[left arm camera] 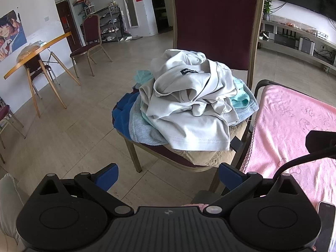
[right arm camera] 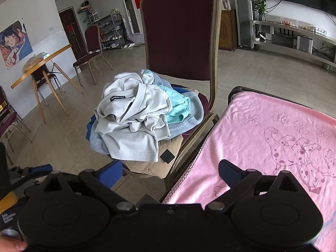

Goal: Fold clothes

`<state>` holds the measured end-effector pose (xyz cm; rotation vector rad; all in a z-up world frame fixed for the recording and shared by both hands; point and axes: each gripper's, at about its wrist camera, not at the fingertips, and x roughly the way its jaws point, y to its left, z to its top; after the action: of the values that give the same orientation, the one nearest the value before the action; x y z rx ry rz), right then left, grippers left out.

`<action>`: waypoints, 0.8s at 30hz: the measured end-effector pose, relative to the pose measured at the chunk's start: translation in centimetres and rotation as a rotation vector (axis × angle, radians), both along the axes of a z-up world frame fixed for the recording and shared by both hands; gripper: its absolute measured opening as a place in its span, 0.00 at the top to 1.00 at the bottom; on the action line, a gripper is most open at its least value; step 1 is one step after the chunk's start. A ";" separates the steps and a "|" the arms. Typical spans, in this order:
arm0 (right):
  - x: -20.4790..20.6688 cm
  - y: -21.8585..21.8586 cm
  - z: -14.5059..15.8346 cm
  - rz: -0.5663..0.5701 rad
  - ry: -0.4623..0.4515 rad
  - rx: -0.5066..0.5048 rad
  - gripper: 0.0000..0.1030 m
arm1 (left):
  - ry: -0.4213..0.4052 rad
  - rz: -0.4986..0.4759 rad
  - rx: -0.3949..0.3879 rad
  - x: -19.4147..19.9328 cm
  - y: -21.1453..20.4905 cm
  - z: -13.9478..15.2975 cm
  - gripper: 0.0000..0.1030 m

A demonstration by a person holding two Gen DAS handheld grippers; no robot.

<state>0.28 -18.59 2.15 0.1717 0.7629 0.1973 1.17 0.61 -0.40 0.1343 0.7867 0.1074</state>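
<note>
A heap of crumpled clothes sits on the seat of a maroon chair (left arm camera: pixel 214 16). On top lies a light grey shirt (left arm camera: pixel 189 105) with a black label; under it are teal, pale blue, dark blue and tan pieces. The right wrist view shows the same grey shirt (right arm camera: pixel 134 117) on the chair (right arm camera: pixel 180 31). My left gripper (left arm camera: pixel 168 176) stands open, short of the chair's front edge, with nothing between its blue fingers. My right gripper (right arm camera: pixel 170 174) is open too, empty, over the gap between chair and pink towel (right arm camera: pixel 273 142).
A table covered by the pink towel (left arm camera: pixel 294 126) stands right of the chair. A wooden table (left arm camera: pixel 37 52) and a second maroon chair (left arm camera: pixel 90 40) stand at the left. A low TV shelf (right arm camera: pixel 294 40) runs along the right wall. Tiled floor lies between.
</note>
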 end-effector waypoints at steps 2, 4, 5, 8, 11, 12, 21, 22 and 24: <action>0.1 0.0 0.0 0.002 0.000 -0.001 0.04 | 0.001 0.001 0.000 0.1 0.1 0.0 0.00; 0.3 0.1 0.1 0.003 -0.003 -0.002 0.04 | -0.006 0.010 -0.003 0.4 0.5 0.1 0.00; 0.4 0.1 0.2 0.004 -0.007 -0.001 0.04 | -0.010 0.015 -0.004 0.5 0.7 0.2 0.00; 1.4 0.0 0.4 0.008 -0.029 0.028 0.04 | -0.031 0.046 -0.013 1.3 1.8 0.4 0.00; 3.4 0.2 0.4 0.013 -0.040 0.068 0.04 | -0.036 0.081 -0.046 2.6 3.3 0.6 0.02; 4.2 0.3 0.4 0.016 -0.045 0.078 0.04 | -0.034 0.090 -0.059 3.1 3.8 0.6 0.03; 12.7 2.5 0.0 0.055 -0.076 0.141 0.30 | -0.011 0.172 -0.119 7.3 7.9 -1.4 0.14; 13.9 2.7 -0.3 0.059 -0.065 0.146 0.32 | -0.018 0.179 -0.122 7.6 8.2 -1.6 0.14; 16.5 3.4 -0.9 0.079 -0.054 0.140 0.32 | -0.026 0.192 -0.134 8.1 8.8 -1.9 0.14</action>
<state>16.74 -15.23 1.24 0.2684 0.7029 0.3300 9.31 9.43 -2.27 -0.0701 0.7769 0.2373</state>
